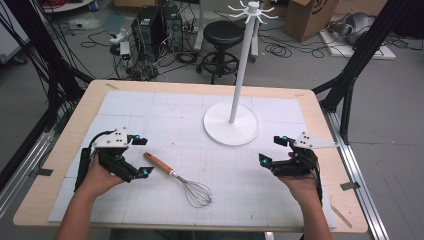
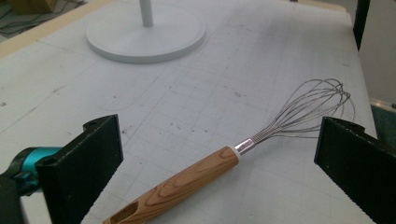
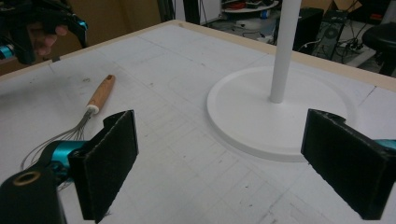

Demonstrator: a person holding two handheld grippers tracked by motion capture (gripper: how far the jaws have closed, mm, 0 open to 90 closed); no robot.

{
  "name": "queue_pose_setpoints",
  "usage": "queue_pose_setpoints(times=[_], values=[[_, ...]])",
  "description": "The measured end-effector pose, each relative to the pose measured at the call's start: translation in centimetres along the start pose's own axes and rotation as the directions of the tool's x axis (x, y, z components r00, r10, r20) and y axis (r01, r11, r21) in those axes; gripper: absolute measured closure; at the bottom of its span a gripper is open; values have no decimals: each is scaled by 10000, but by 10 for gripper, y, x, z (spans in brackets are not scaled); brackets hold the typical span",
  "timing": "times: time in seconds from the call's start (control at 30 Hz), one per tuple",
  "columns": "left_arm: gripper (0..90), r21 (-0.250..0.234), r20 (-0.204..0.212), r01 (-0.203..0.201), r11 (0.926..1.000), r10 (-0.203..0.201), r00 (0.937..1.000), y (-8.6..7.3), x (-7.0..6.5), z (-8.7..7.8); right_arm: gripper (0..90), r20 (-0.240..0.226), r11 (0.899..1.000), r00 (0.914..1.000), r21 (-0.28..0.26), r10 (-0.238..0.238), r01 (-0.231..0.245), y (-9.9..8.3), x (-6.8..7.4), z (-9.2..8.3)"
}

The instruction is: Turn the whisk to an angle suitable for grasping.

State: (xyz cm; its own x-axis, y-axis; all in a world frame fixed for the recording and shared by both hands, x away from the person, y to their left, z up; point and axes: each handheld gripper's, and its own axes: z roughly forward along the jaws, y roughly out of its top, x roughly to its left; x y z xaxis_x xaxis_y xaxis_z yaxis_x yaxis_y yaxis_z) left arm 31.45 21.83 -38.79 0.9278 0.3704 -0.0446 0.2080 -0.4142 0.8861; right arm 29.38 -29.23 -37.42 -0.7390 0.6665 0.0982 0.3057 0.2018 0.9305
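Note:
A whisk (image 1: 177, 177) with a wooden handle (image 2: 187, 179) and wire loops (image 2: 313, 109) lies flat on the white mat, handle toward the left. My left gripper (image 1: 143, 156) is open just left of the handle's end, and the handle lies between its jaws in the left gripper view (image 2: 219, 140) without touching them. My right gripper (image 1: 271, 150) is open at the right of the mat, empty, near the round base (image 3: 261, 116) of a white hook stand (image 1: 240, 75). The right gripper view (image 3: 222, 126) looks toward that base, with the whisk (image 3: 100, 95) farther left.
A white mat (image 1: 165, 110) covers the wooden table (image 1: 75, 120). Past the far edge are a black stool (image 1: 222, 35), computer towers (image 1: 155, 27), a cardboard box (image 1: 310, 17) and floor cables. Black frame posts (image 1: 367, 45) stand at both sides.

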Motion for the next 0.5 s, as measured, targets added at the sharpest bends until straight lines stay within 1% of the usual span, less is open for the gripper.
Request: queue_pose_setpoints(times=[0.03,0.07,0.1,0.13,0.17,0.2,0.27,0.3,0.33,0.37,0.4,0.43,0.47,0.5], values=[[17,375,90,-126,9992,122,9999,3,1,6,100,15,10000,10000,14,10,-10,0,0,0],[17,375,90,-126,9992,122,9999,3,1,6,99,9,10000,10000,14,13,-13,0,0,0],[17,525,117,-179,9985,173,9998,5,1,9,99,7,10000,10000,15,17,-17,0,0,0],[17,893,209,-331,9954,314,9993,8,0,16,99,12,10000,10000,8,-1,1,0,0,0],[17,893,209,-331,9954,314,9993,8,0,16,99,17,10000,10000,-4,-14,14,0,0,0],[17,1268,249,-464,9908,436,9987,10,0,23,99,15,10000,10000,1,-13,13,0,0,0],[17,1640,330,-580,9848,533,9980,11,0,30,100,-11,10000,10000,30,-6,6,0,1,0],[17,1640,330,-580,9848,533,9980,11,0,30,99,10,10000,10000,40,-7,7,0,1,0],[17,2127,368,-719,9745,655,9972,10,1,37,100,14,10000,10000,48,-14,14,0,1,0],[19,2326,373,-740,9697,671,9970,9,1,41,99,15,10000,10000,59,-9,9,0,1,1],[27,2556,429,-825,9633,740,9963,8,2,44,100,17,10000,10000,64,-18,18,0,1,1],[32,2556,429,-825,9633,740,9963,8,2,44,100,18,10000,10000,62,-25,25,0,1,1],[38,2775,471,-889,9566,788,9958,7,2,48,99,29,10000,10000,68,-51,51,0,0,1],[58,2954,507,-861,9515,743,9959,5,3,51,100,13,9999,10000,123,16,-16,0,1,1]])
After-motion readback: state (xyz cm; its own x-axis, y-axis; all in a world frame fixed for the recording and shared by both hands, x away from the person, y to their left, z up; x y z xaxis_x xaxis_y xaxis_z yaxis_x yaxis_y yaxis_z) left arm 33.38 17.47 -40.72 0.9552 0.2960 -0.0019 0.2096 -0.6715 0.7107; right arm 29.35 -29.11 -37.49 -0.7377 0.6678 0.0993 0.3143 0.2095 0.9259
